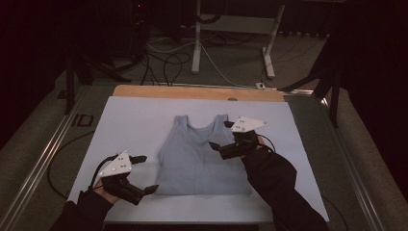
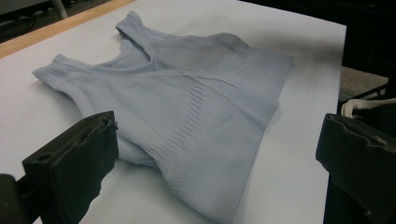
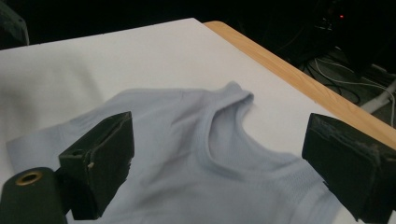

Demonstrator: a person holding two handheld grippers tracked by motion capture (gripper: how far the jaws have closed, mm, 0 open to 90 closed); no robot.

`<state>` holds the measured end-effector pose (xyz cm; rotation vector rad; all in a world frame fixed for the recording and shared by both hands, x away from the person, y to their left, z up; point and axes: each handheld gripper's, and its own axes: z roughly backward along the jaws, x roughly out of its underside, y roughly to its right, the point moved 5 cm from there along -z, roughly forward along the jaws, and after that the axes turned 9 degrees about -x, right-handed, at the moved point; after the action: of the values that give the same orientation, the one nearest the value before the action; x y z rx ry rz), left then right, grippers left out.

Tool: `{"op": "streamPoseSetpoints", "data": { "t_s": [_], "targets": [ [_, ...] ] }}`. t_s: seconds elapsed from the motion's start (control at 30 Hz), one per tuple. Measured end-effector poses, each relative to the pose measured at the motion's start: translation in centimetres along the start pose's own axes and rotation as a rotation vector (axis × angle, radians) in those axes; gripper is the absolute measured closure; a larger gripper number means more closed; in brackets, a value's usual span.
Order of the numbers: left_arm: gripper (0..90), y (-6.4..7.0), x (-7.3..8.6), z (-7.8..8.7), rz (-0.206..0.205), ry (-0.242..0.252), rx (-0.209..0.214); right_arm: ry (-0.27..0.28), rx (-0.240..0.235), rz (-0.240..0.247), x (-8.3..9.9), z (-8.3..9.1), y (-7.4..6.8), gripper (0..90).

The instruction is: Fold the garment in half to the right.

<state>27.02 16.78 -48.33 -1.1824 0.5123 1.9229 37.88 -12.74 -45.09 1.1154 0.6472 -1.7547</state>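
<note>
While the pale blue tank top point(image 1: 202, 156) lies flat in the middle of the white sheet point(image 1: 139, 120) that covers the desk point(image 1: 192, 92), both tools sit at its edges with nothing in them. Left of the tank top, near its lower left corner, the left tool point(image 1: 142, 173) is held low over the sheet in the person's left hand point(image 1: 108, 192), its two black jaws spread wide apart and pointing toward the hem. One jaw tip lies just beside the hem corner, the other a little further up along the garment's left side; whether either touches the cloth cannot be told. In the left gripper view the tank top point(image 2: 187, 112) lies between and beyond the two open jaws, straps away from the camera.

At the tank top's right side, over the right strap and armhole, the right tool point(image 1: 221, 137) is held by a black-sleeved arm point(image 1: 279, 183), its jaws also standing well apart. In the right gripper view the neckline and a strap of the tank top point(image 3: 205, 158) lie between the open jaws, and the wooden edge of the desk point(image 3: 289, 74) runs beyond the garment.
</note>
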Motion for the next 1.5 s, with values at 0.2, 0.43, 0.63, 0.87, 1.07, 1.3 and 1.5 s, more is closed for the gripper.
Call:
{"op": "streamPoseSetpoints", "data": {
  "t_s": [0.2,0.43,0.63,0.87,1.07,1.3,1.5],
  "targets": [
    [0.3,0.1,-0.2,0.0,-0.001,-0.027,-0.028,0.011,-0.013,0.002,-1.6,-1.4,0.6,9.4],
    [0.3,0.3,-0.3,-0.4,0.001,-0.022,-0.056,0.006,-0.024,0.002,-3.0,-3.1,1.4,9.4],
    [0.3,0.2,-0.6,-0.7,0.012,-0.017,-0.085,-0.001,-0.025,0.004,-3.7,-4.6,2.0,9.4],
    [0.3,0.7,-0.5,-1.4,0.032,-0.023,-0.122,-0.005,-0.032,-0.019,-4.6,-6.7,2.3,9.4],
    [0.3,0.9,-0.1,-2.1,0.045,-0.048,-0.139,-0.012,-0.033,-0.022,-4.9,-8.0,2.8,9.4],
    [0.4,1.4,0.5,-3.2,0.069,-0.041,-0.130,-0.046,-0.029,-0.030,-5.1,-10.0,3.5,12.9],
    [0.4,1.5,1.1,-4.0,0.064,-0.069,-0.129,-0.057,-0.037,-0.040,-5.0,-11.5,3.7,12.6]
  ]
}}
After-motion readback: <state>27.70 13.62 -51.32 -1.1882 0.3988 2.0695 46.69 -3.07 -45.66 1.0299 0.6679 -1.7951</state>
